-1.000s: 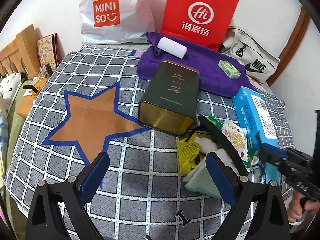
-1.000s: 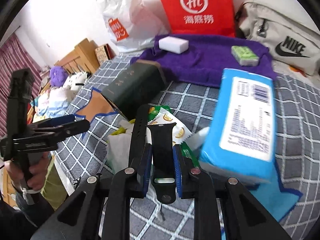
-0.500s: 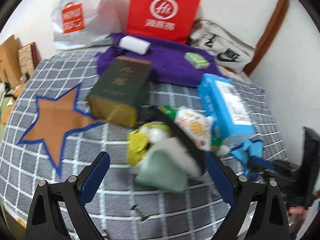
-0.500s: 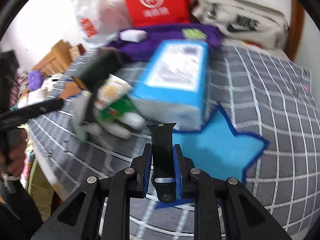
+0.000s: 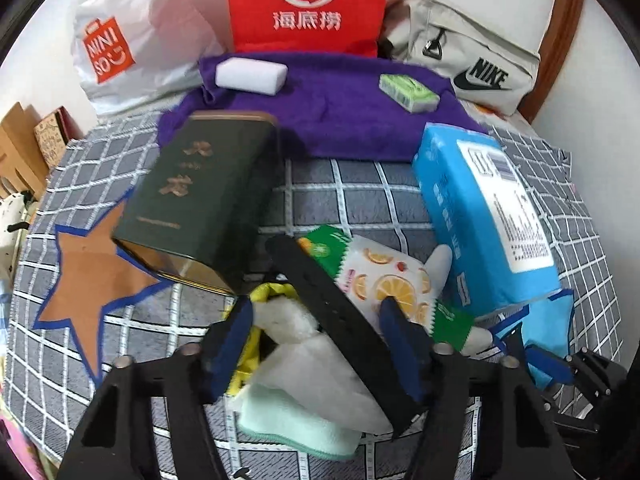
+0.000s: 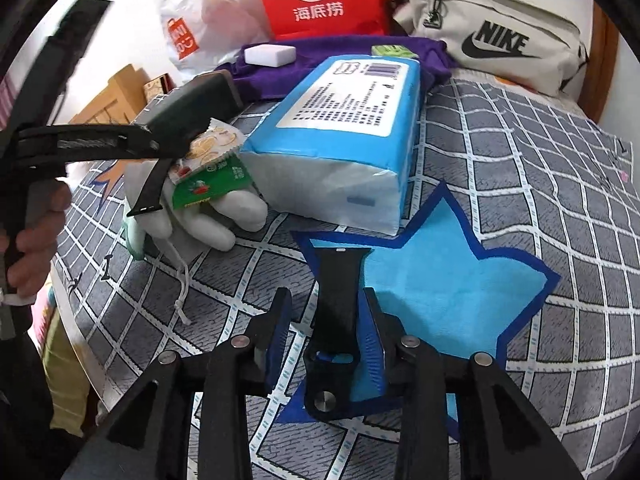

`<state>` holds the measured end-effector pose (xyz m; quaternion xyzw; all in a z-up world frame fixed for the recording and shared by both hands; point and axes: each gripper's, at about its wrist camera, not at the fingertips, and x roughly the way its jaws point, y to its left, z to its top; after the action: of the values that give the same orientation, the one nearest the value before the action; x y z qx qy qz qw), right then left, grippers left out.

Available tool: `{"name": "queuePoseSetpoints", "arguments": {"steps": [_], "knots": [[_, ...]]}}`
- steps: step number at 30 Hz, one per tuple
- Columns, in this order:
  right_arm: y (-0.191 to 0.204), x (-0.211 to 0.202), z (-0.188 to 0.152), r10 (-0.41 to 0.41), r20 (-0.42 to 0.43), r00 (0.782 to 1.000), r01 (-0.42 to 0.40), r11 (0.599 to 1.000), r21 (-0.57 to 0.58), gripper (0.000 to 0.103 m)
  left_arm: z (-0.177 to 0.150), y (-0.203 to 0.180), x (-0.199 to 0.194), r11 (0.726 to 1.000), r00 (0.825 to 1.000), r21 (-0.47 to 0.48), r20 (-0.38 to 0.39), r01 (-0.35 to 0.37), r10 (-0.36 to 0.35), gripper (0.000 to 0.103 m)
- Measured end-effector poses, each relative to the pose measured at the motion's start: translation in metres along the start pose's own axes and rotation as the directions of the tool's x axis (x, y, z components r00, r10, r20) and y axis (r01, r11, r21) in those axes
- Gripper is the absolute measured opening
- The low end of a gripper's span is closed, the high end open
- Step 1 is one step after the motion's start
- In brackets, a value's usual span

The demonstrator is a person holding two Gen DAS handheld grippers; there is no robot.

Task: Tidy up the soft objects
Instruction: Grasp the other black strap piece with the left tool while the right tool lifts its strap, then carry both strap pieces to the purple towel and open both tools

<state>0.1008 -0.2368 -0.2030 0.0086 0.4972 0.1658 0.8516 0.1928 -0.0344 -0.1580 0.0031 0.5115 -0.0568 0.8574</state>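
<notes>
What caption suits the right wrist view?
Right gripper, jaws open, releasing a black watch strap onto the blue star.

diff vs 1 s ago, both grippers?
The right gripper carried the short black strap from the pile to the blue star; its jaws have opened, and the strap lies on the star. The left gripper moved in over the pile, jaws narrowing around the long black strap and white cloth, not clamped. The green tin, tissue pack and purple towel stayed put.
</notes>
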Motion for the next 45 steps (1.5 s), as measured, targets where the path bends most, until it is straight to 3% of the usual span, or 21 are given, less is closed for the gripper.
{"name": "queuePoseSetpoints", "arguments": {"steps": [2, 5, 14, 17, 18, 22, 45], "knots": [[-0.003, -0.001, 0.000, 0.017, 0.005, 1.000, -0.017, 1.000, 0.010, 0.035, -0.002, 0.000, -0.003, 0.999, 0.999, 0.002, 0.014, 0.042, -0.042, 0.029], [-0.006, -0.002, 0.000, 0.036, 0.012, 0.999, -0.036, 0.999, 0.020, 0.035, -0.006, 0.000, -0.013, 0.999, 0.998, 0.010, 0.024, 0.050, -0.050, 0.023], [0.004, 0.002, -0.002, -0.017, 0.029, 0.999, 0.017, 1.000, -0.011, 0.035, -0.005, 0.002, -0.001, 0.997, 0.997, -0.009, 0.005, 0.078, -0.078, 0.024], [0.003, 0.002, -0.002, -0.037, 0.036, 0.999, 0.038, 0.999, -0.013, 0.028, -0.007, 0.003, 0.000, 0.996, 0.996, 0.009, 0.002, 0.088, -0.088, 0.021], [0.002, 0.002, -0.002, -0.048, 0.038, 0.998, 0.048, 0.999, -0.011, 0.021, -0.008, 0.005, -0.002, 0.995, 0.995, -0.002, 0.008, 0.100, -0.100, 0.020], [-0.009, -0.003, 0.000, 0.007, 0.038, 0.999, -0.009, 0.999, 0.051, 0.021, -0.011, 0.009, -0.014, 0.992, 0.992, -0.009, 0.030, 0.124, -0.124, 0.020], [0.012, -0.053, 0.041, 0.028, 0.122, 0.992, -0.029, 1.000, 0.012, 0.021, 0.004, 0.042, -0.062, 0.986, 0.981, -0.062, 0.126, 0.155, -0.146, 0.020]]}}
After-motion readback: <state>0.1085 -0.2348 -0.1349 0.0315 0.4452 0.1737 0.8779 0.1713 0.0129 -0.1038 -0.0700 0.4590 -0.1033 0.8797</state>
